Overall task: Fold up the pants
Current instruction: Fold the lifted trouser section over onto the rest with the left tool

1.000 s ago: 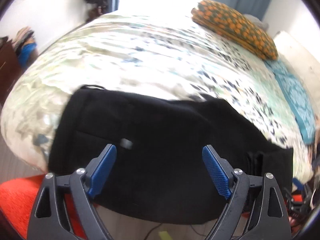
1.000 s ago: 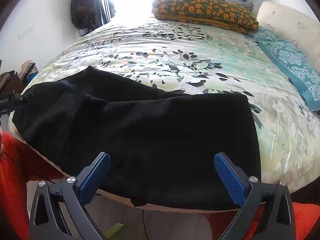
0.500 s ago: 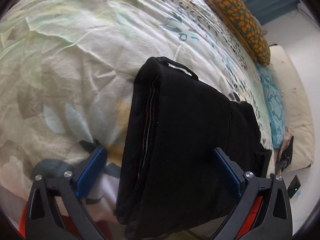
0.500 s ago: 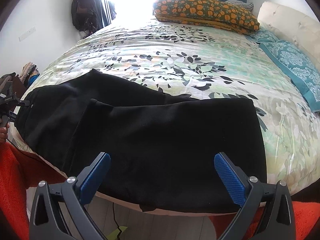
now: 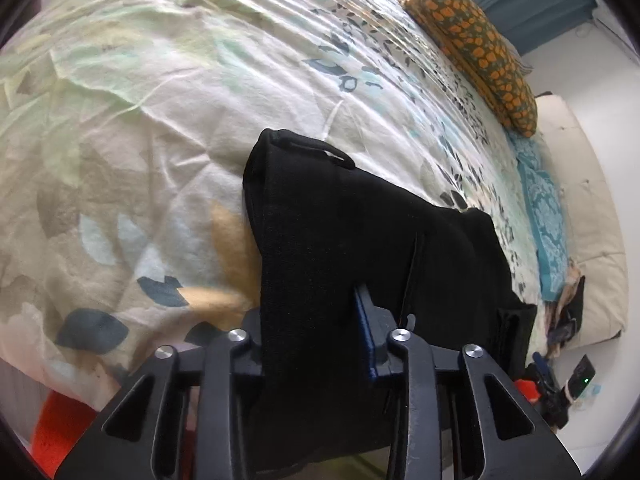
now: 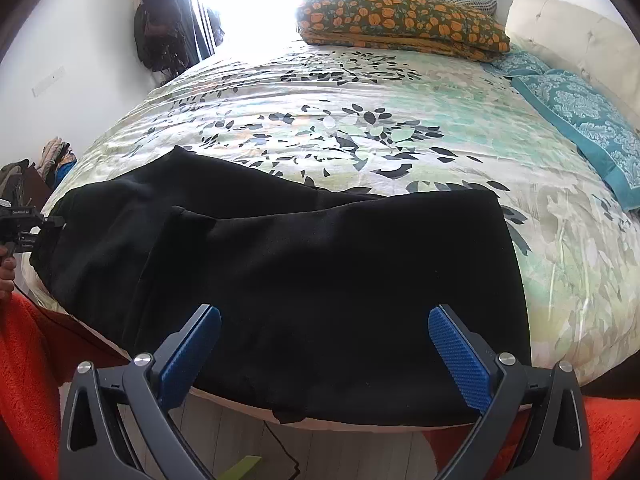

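Beyond the black pants (image 6: 312, 272), the middle of the bed (image 6: 360, 92) lies bare and open to a reach. The far end is taken by an orange-patterned folded blanket (image 6: 400, 16), the right edge by teal pillows (image 6: 576, 120) and a cream headboard (image 6: 572, 44). Dark clothes (image 6: 156, 28) hang on the wall past the far left corner.

The pants fill the near edge.

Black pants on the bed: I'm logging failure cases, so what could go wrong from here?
The left gripper is closing on a thick bunch at one end of the black pants; layers may slip out. The right gripper is open over the near edge, so lifting one-sided could skew the fold. The pants overhang the bed edge and might slide off.
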Available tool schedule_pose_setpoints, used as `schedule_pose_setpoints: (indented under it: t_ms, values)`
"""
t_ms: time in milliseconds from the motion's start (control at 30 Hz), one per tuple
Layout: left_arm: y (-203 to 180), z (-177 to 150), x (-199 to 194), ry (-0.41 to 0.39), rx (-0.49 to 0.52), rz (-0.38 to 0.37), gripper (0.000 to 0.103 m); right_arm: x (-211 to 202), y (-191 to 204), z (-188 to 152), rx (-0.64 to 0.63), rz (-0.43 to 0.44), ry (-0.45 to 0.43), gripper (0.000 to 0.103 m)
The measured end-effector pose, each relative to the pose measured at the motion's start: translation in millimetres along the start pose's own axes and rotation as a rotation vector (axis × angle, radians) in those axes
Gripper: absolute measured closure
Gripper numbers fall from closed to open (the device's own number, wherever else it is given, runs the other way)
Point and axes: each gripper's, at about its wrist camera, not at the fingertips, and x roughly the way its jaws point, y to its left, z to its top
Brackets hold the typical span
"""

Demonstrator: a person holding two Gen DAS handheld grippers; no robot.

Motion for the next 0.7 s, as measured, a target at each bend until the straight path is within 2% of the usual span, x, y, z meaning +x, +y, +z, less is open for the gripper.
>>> schedule_pose_setpoints:
  t_ms: [33,100,233,333,467,600,700]
  values:
    - [-9,-3,-7,-0.020,0.015,0.023,0.081,1,-2,1,0.010,0.002,0.001,0.001]
    - [-24,-8,-24,-0.064,0.006,0.006,0.084,0,-4,1,0.031,0.010,-0.001,0.001]
    - [-60,-20,-61,-0.117,0.011,-0.123,0.086,-6,-10,4,0.064,0.023,-0.030,0.001]
    - [-103,-35,-77,-0.121,0.041,-0.208,0.086,-9,-16,7,0.099,0.037,-0.045,0.001]
    - [-173,-53,-71,-0.085,0.109,-0.309,0.086,-10,-30,10,0.180,0.065,-0.050,0.001]
    - [-233,-61,-49,-0.044,0.139,-0.414,0.086,-15,-50,11,0.262,0.081,-0.070,0.001]
    - [-277,-65,-30,0.000,0.169,-0.465,0.086,-26,-65,10,0.308,0.082,-0.103,0.001]
